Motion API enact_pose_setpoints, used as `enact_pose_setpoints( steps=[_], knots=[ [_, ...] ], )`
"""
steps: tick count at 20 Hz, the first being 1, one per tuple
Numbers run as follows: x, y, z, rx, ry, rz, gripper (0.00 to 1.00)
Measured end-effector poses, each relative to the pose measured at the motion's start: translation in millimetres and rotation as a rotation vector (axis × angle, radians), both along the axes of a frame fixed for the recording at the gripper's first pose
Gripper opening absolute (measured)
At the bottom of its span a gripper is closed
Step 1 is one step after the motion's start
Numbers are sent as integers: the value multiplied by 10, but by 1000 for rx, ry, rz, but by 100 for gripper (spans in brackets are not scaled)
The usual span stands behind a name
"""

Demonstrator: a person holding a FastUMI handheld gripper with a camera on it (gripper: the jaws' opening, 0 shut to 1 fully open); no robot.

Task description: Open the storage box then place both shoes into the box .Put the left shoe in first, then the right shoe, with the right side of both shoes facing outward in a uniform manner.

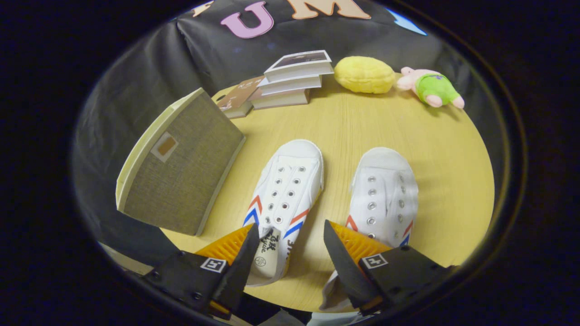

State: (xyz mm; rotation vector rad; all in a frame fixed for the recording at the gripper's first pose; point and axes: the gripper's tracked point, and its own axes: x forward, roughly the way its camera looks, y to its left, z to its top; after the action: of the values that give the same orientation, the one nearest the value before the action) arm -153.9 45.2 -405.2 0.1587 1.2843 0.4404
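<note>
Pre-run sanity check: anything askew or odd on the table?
The storage box sits closed and at a slant to the two shoes. The book stack is fanned unevenly. The shoes lie upright side by side, neither laced. The claw hangs open over the left shoe's heel, gripping nothing.

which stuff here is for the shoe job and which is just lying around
For the job: storage box, lid closed; left shoe, between the open fingers; right shoe.

Lying about: stack of books, yellow plush, pink plush toy.

Two shoes (286,194) (384,194), one box (181,174), four books (290,81), two toys (364,74) (430,87).
</note>
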Motion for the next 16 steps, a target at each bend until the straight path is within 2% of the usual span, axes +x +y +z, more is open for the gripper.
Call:
enact_pose_setpoints(
  steps=[6,8,9,13,16],
  knots=[
    [-101,16,-94,-50,30,76,84],
    [-148,-26,-150,-86,43,106,68],
    [-162,-9,-143,-85,50,112,54],
    [-212,46,-158,-74,69,111,23],
    [-240,50,-152,-73,91,114,23]
  ],
)
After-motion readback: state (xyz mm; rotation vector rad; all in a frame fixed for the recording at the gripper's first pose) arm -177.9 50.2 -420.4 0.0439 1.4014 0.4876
